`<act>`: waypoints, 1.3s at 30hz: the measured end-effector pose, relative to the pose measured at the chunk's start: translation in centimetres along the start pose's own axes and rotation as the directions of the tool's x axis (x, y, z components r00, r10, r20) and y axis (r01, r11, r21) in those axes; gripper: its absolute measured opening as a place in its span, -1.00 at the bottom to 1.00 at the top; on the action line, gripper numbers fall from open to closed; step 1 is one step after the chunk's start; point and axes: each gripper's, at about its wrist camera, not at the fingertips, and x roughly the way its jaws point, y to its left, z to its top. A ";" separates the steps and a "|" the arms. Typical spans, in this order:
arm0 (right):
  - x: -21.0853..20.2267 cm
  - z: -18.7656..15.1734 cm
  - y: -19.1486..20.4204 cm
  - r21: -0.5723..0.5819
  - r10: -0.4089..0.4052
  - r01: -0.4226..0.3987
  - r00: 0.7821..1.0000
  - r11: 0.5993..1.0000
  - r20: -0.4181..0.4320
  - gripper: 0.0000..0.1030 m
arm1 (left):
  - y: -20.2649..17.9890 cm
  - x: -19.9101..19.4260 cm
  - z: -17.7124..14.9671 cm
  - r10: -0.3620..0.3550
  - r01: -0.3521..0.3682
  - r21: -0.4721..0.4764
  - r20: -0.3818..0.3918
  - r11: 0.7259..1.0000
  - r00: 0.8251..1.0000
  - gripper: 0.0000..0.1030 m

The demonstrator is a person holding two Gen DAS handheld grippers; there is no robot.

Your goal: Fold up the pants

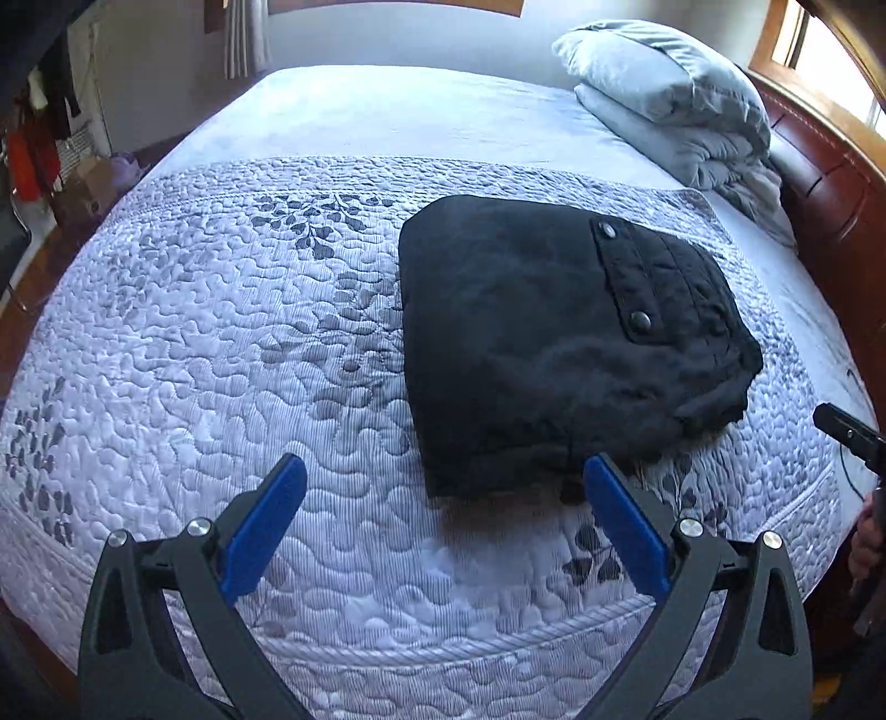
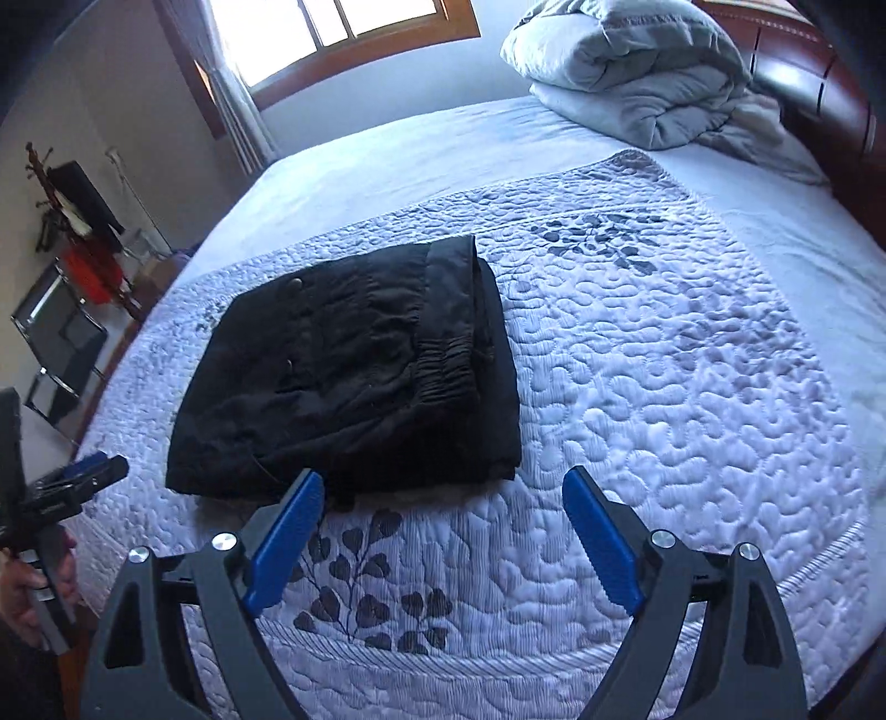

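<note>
Item: black pants [image 1: 559, 343], folded into a compact bundle near the front edge of the bed [image 1: 221, 343]; our left tongs [image 1: 443, 526] and right tongs [image 2: 443, 531] both spread, empty, hovering just short; risk, we judge: a snagged nudge reopening the layers.

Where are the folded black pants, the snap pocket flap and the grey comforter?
Folded black pants [image 1: 531, 354]: left wrist view, middle of the top layer.
Snap pocket flap [image 1: 626, 277]: left wrist view, between its snaps.
Grey comforter [image 2: 637, 72]: right wrist view, its bulk.

Quilted pale bedspread [image 1: 277, 332] on bed, folded grey duvet [image 2: 637, 72] by red-brown headboard [image 1: 830, 183], sunlit wood-framed window [image 2: 343, 22]
</note>
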 end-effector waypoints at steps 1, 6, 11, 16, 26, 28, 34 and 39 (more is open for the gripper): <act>-0.3 -0.2 0.3 -0.002 -0.014 0.014 1.000 1.000 0.002 0.73 | -0.2 -0.4 -0.2 0.010 -0.010 -0.003 0.004 1.000 1.000 0.94; -1.9 -1.3 2.0 -0.031 -0.046 0.046 0.999 0.998 -0.003 0.74 | -1.0 -2.2 -1.0 0.020 -0.020 -0.030 0.004 0.999 1.000 0.94; -3.2 -2.3 4.0 -0.067 -0.104 0.103 0.995 0.992 0.003 0.83 | -2.2 -4.2 -1.8 0.046 -0.046 -0.017 0.021 0.999 0.999 0.94; -5.2 -2.6 5.6 -0.070 -0.095 0.097 0.995 0.993 0.032 0.84 | -3.0 -5.5 -2.8 0.038 -0.038 -0.007 0.008 0.999 0.999 0.94; -7.2 -3.1 7.3 -0.065 -0.108 0.110 0.994 0.992 0.034 0.87 | -3.8 -8.2 -4.2 0.059 -0.060 0.010 0.036 0.998 0.998 0.94; -7.7 -3.2 7.5 -0.069 -0.118 0.120 0.992 0.990 0.035 0.87 | -3.8 -9.0 -4.2 0.050 -0.050 0.002 0.053 0.999 0.997 0.94; -10.2 -2.6 7.9 -0.069 -0.115 0.121 0.990 0.990 0.078 0.87 | -4.5 -11.1 -4.0 0.104 -0.109 0.031 0.124 0.994 0.987 0.94; -11.7 -1.9 8.4 -0.075 -0.110 0.119 0.987 0.990 0.113 0.89 | -5.4 -12.0 -3.5 0.108 -0.120 0.069 0.152 0.990 0.982 0.94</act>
